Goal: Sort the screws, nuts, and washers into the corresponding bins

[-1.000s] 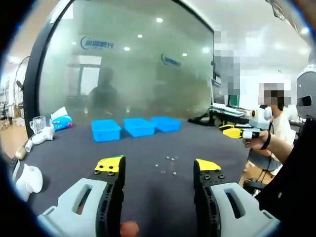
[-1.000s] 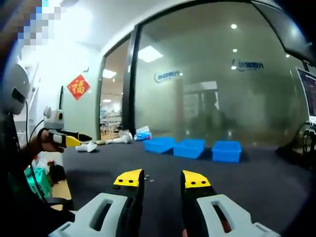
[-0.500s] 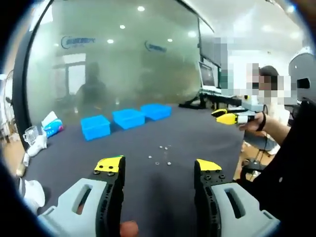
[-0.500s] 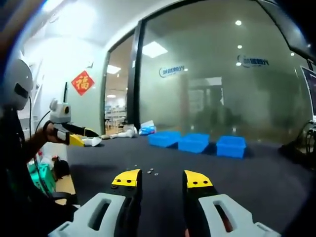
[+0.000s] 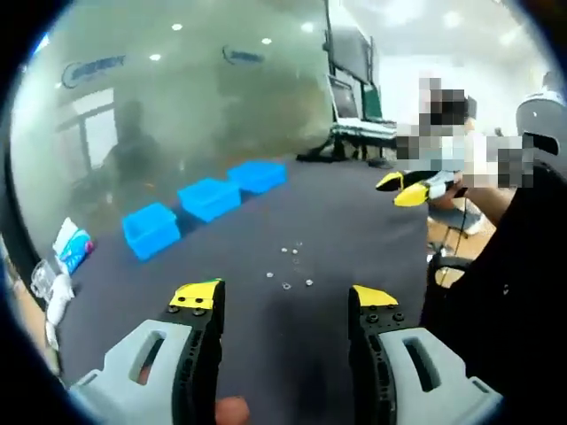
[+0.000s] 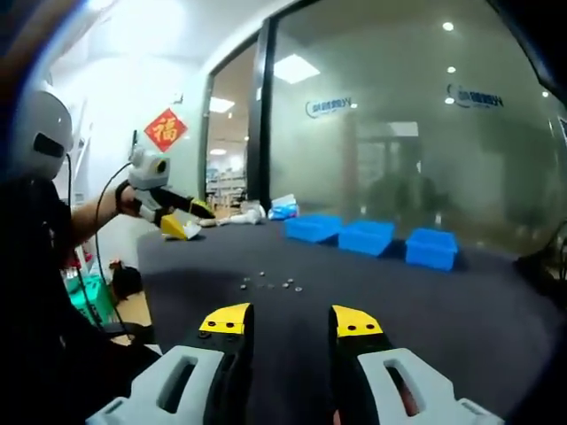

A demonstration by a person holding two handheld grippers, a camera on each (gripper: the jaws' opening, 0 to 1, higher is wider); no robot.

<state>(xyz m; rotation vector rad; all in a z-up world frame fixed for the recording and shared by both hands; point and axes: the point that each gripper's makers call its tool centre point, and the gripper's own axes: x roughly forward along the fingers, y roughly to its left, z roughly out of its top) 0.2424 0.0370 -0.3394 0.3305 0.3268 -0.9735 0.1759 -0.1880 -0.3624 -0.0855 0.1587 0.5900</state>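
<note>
The left gripper (image 5: 283,301) hangs above the dark table (image 5: 354,221) with its yellow-tipped jaws set well apart and nothing between them. Just beyond its tips lies a loose scatter of small metal fasteners (image 5: 291,266), too small to tell screw from nut from washer. Farther back, three blue bins (image 5: 204,199) stand in a row, side by side, near the frosted glass wall (image 5: 177,97). At the table's far left edge sit a blue-and-white packet (image 5: 73,248) and some white objects I cannot make out.

The right gripper (image 6: 290,320) is also held over the table (image 6: 496,310), jaws parted by a narrower gap and clamped on nothing. The same fasteners (image 6: 268,285) lie ahead of it, between its tips and the bins (image 6: 370,237), well apart from the bins. From this side the left gripper (image 6: 182,221) shows at the left, gripped in a hand (image 6: 127,200) above the table's corner, with a red square sign (image 6: 166,129) on the white wall behind it. From the left gripper view, the right gripper (image 5: 409,189) shows at the right, over the table's edge.
</note>
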